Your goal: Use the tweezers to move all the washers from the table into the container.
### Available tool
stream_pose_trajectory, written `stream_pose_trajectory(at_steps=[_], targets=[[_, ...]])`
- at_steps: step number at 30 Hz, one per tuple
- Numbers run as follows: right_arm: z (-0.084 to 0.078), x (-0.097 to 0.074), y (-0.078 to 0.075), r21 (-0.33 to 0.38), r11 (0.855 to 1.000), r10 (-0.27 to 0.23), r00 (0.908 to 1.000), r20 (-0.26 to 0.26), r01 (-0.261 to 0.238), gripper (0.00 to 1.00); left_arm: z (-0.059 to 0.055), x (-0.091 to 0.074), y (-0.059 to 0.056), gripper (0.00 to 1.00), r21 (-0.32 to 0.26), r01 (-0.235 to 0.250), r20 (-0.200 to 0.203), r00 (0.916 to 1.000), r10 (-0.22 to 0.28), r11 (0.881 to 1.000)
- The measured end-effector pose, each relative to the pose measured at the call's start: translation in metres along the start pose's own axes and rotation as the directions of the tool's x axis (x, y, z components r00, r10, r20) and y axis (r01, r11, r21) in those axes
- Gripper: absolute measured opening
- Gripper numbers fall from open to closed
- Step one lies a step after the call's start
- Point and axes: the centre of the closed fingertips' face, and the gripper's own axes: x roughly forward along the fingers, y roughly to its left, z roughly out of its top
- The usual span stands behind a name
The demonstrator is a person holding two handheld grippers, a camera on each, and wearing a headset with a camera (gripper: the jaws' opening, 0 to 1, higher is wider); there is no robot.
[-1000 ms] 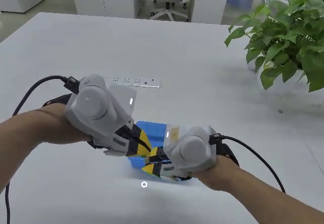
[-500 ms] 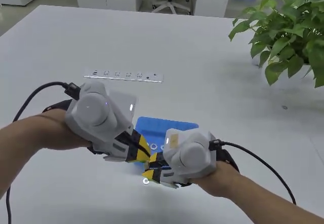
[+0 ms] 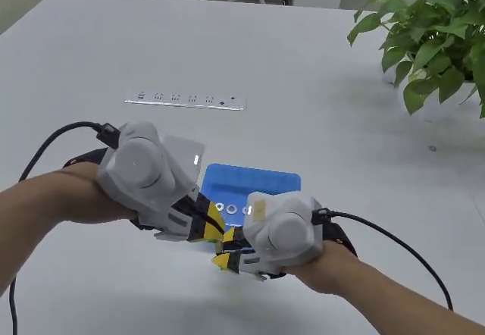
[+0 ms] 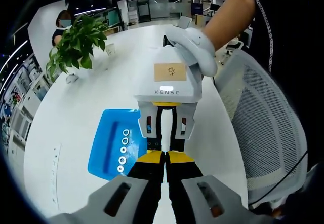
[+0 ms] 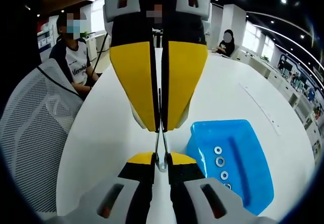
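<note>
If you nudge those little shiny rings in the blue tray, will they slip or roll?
Probably slippery: the small silver metal washers look smooth and shiny. Lying flat in the shallow blue plastic tray, they would likely slide rather than roll. They look tiny, so probably light.

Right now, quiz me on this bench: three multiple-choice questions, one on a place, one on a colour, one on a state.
1. The row of washers lies
A. in the container
B. on the power strip
C. under the plant

2. The container is
A. red
B. blue
C. green

3. The jaws of the right hand-held gripper are
A. wide open
B. closed on the tweezers
C. lifting the container

Answers:
1 A: the left gripper view shows the washers lined up inside the tray.
2 B: the tray is blue in all three views.
3 B: the right gripper view shows the thin metal tweezers pinched between its yellow-tipped jaws.
</note>
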Motion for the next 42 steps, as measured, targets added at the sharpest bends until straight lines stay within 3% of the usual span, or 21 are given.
stream_pose_trajectory(at_steps=[19, 42], targets=[[-0.005, 0.01, 0.002, 0.008, 1.0, 0.014, 0.9999, -0.005, -0.014, 0.12, -0.009, 0.006, -0.002, 0.05, -0.02, 0.017, 0.0, 0.9999, -0.017, 1.0], [-0.008, 0.01, 0.0, 0.036, 0.999, 0.007, 1.0, -0.005, -0.007, 0.11, -0.005, 0.007, 0.002, 0.05, -0.029, 0.022, 0.021, 0.9996, -0.021, 0.999]])
